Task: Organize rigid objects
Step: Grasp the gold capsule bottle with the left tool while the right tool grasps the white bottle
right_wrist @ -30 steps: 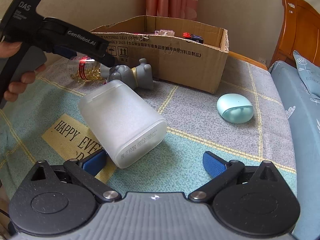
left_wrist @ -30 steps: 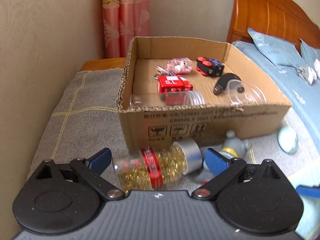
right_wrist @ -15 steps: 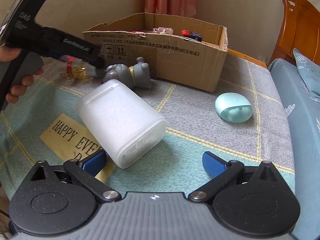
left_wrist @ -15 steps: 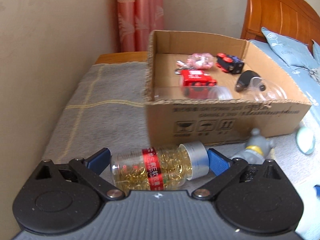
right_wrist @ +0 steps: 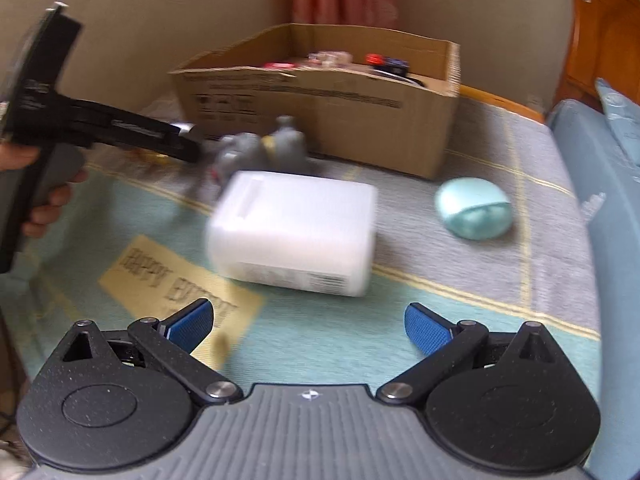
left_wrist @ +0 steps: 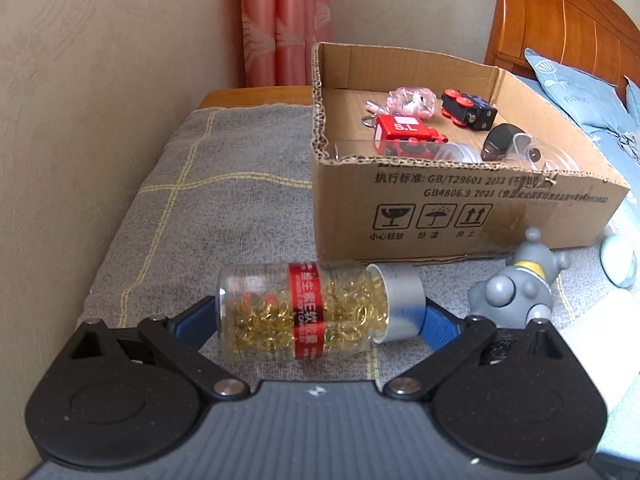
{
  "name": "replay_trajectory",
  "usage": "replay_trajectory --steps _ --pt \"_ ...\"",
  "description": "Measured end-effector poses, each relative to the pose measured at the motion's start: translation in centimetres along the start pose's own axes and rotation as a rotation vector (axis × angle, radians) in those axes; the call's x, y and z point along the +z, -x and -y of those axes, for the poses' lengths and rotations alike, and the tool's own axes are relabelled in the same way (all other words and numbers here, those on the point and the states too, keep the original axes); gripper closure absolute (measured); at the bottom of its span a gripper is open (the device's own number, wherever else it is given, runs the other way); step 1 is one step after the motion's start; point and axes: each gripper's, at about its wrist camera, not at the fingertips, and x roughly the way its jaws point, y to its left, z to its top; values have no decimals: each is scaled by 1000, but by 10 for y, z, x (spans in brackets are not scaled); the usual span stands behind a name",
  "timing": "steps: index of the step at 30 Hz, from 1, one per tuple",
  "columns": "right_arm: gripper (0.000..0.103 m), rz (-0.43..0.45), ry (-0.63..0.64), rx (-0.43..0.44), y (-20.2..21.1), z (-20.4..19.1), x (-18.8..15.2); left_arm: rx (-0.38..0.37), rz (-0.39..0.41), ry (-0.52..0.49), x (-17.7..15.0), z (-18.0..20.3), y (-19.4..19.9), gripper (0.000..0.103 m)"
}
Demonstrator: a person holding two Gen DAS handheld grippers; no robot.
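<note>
Capsule bottle (left_wrist: 316,312), lying sideways with its silver cap to the right, is clamped end to end in the left gripper (left_wrist: 316,322) above the blanket (left_wrist: 224,208). Right gripper (right_wrist: 308,326) is spread wide, holding nothing, just short of the white container (right_wrist: 292,232). Beyond sit the grey figurine (left_wrist: 516,288) and the cardboard box (left_wrist: 460,208) of toys.

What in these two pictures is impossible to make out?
- Right wrist view: motion blur smears the grey figurine and the print on the white container.
- Right wrist view: the cardboard box wall hides most of its contents.
- Left wrist view: the teal case is cut off at the edge.
</note>
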Motion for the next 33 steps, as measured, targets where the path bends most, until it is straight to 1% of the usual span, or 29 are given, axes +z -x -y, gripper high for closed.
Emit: replay_trajectory --steps 5,10,14,16,18,21,26,30,32,33 --pt "0 18 3 29 -9 -13 16 10 2 -17 -3 1 1 1" --pt "0 13 4 -41 -23 -19 31 14 0 -27 -4 1 1 1" --pt "0 26 -6 -87 -26 -21 36 19 -5 -28 -3 2 -1 1" --pt "3 29 -16 -115 -26 -21 38 23 -6 -27 -2 2 -1 1" --pt "13 13 -21 -131 -29 -19 40 19 -9 -18 0 2 -1 1" --pt "16 -12 -29 -134 -29 -17 36 12 -1 -13 1 4 0 1" --pt "16 -20 -40 -143 -21 -11 27 17 9 -31 4 8 1 2" --pt "16 -24 -41 -158 -11 -2 20 21 17 -26 6 9 1 6" --pt "16 -27 -47 -165 -7 2 18 20 23 -17 6 8 3 10" --pt "16 -29 -48 -169 -6 3 16 12 19 -16 6 7 3 10"
